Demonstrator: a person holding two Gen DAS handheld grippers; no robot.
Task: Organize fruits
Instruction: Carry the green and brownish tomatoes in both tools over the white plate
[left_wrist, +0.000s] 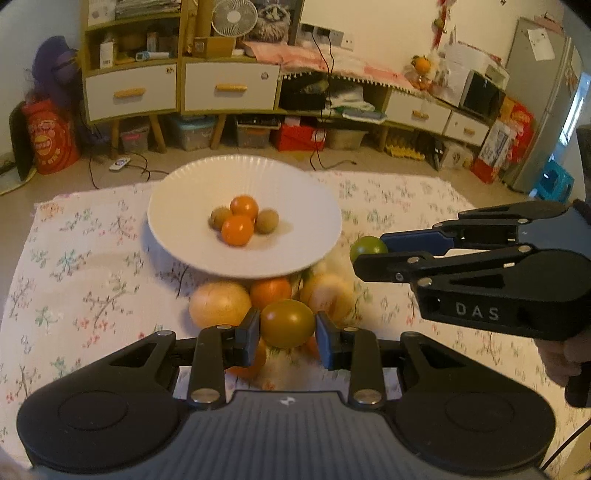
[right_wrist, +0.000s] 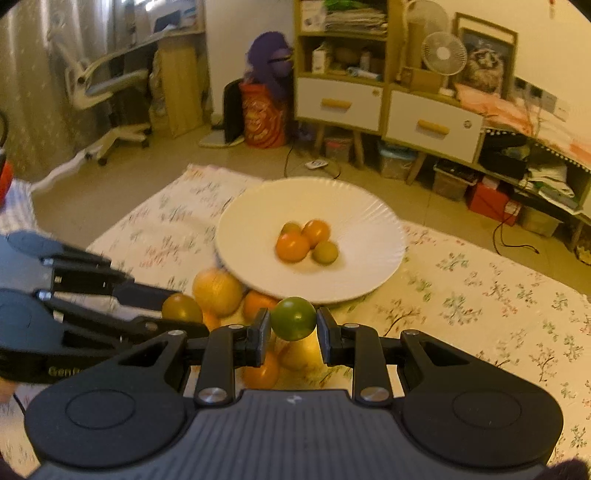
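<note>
A white ribbed plate (left_wrist: 192, 184) (right_wrist: 362, 206) sits on the floral cloth and holds two oranges (left_wrist: 238, 229) (right_wrist: 292, 246) and two small brown fruits (left_wrist: 266, 220). My left gripper (left_wrist: 287, 325) is shut on an olive-brown fruit (left_wrist: 288, 323) (right_wrist: 181, 308), held above a pile of loose fruit (left_wrist: 220, 303) (right_wrist: 218, 291) in front of the plate. My right gripper (right_wrist: 293, 319) is shut on a green fruit (right_wrist: 294, 318) (left_wrist: 365, 247), held just off the plate's near edge; it shows at the right in the left wrist view.
The floral cloth (left_wrist: 81, 266) (right_wrist: 480, 302) covers the floor around the plate. Cabinets with drawers (left_wrist: 229, 88) (right_wrist: 432, 125), storage boxes and cables stand beyond it. An office chair (right_wrist: 99, 88) is at far left.
</note>
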